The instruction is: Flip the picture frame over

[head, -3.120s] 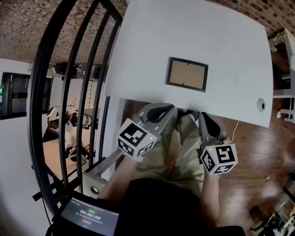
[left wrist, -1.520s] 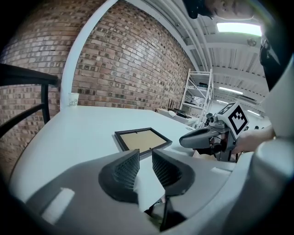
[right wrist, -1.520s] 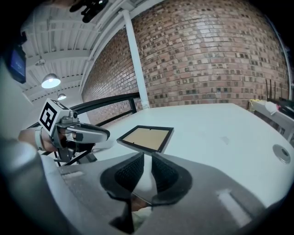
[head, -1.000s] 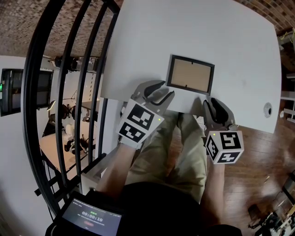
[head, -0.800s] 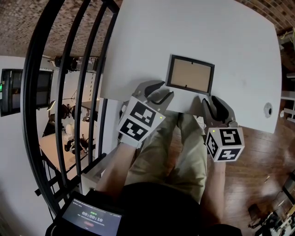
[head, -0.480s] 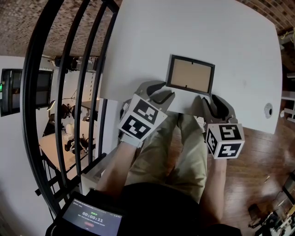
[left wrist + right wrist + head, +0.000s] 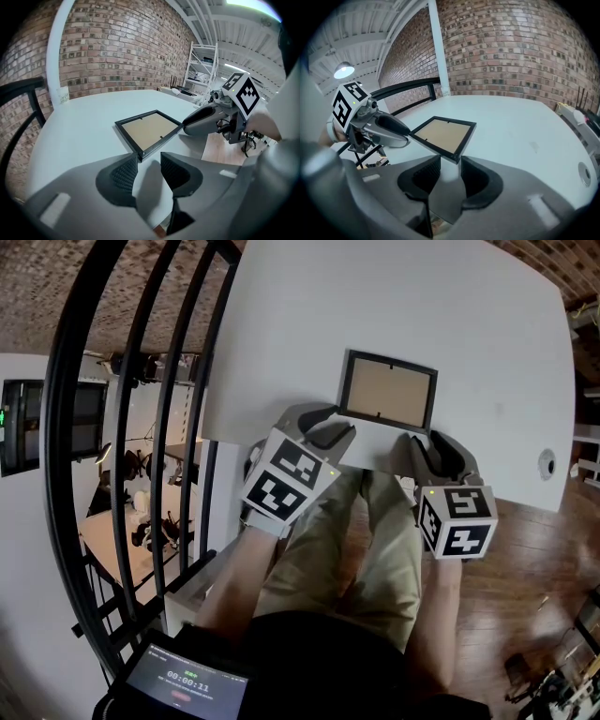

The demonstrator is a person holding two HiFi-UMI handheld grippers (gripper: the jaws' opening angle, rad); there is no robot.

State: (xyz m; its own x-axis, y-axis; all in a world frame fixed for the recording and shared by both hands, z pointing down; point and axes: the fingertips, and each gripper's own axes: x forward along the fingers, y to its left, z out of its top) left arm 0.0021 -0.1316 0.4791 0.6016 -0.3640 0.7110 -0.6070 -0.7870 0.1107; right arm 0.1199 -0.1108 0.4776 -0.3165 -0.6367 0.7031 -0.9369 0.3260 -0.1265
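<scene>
Fingers (image 7: 123, 174) released on my left gripper (image 7: 149, 158); right gripper (image 7: 450, 161) just opened, empty. Long axis of picture frame (image 7: 386, 390) crosswise, 2 near corners at tips.

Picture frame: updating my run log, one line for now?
picture frame: flat on table, backing up; left gripper: open at corner; right gripper: jaws just opening, corner at gap, ungripped

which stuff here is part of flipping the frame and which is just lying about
In the job: picture frame, brown backing up; left gripper, open; right gripper, jaws just opened wider, frame corner at their tips; white table.
Just about: cable grommet, black railing, timer screen.
</scene>
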